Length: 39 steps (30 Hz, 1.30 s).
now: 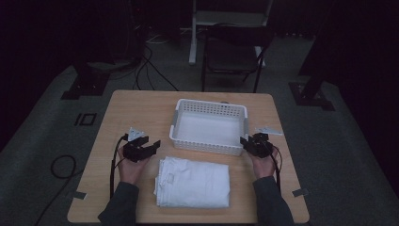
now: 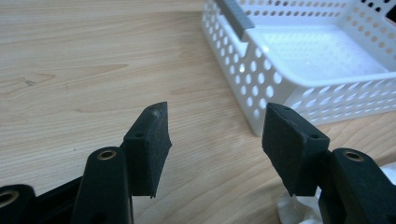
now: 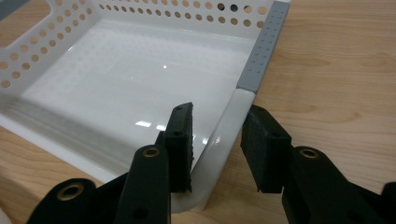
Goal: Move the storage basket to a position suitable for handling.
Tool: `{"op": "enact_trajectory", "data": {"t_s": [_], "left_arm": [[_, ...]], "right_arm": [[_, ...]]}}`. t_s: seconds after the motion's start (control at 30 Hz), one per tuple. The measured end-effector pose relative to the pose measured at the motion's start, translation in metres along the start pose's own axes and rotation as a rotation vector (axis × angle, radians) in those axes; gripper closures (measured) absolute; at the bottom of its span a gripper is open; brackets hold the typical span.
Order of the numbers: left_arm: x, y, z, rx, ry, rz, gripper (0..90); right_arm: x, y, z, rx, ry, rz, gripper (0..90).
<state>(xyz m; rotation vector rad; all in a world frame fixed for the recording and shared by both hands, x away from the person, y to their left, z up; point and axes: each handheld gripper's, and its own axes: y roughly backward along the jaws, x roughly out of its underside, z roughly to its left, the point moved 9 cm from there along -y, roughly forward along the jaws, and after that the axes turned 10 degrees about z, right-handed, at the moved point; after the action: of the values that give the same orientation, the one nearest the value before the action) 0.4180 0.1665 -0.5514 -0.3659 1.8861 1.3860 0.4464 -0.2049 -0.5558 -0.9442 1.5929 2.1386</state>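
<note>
The white perforated plastic basket (image 1: 208, 126) is sitting empty mid-desk. Right claw (image 3: 217, 144) is straddling its near-right corner rim, not quite clamping; left claw (image 2: 215, 140) is hovering released, nothing between.

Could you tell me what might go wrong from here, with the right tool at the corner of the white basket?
The right tool straddles only the rounded corner rim of the basket, so a pull may twist or tip the light basket. The left tool stands open over bare table, giving no support. A sliding basket could rumple the folded white cloth lying just before it.
</note>
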Motion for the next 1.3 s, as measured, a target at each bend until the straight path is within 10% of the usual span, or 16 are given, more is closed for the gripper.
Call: {"op": "enact_trajectory", "data": {"t_s": [0.5, 1.3], "left_arm": [[-0.004, 0.0, -0.011, 0.027, -0.026, -0.015, 42.5], [-0.001, -0.003, -0.011, 0.018, -0.024, 0.008, 43.8]], "right_arm": [[-0.014, -0.02, 0.032, -0.056, 0.055, 0.021, 65.7], [-0.029, -0.033, 0.038, -0.07, 0.082, 0.043, 65.0]]}}
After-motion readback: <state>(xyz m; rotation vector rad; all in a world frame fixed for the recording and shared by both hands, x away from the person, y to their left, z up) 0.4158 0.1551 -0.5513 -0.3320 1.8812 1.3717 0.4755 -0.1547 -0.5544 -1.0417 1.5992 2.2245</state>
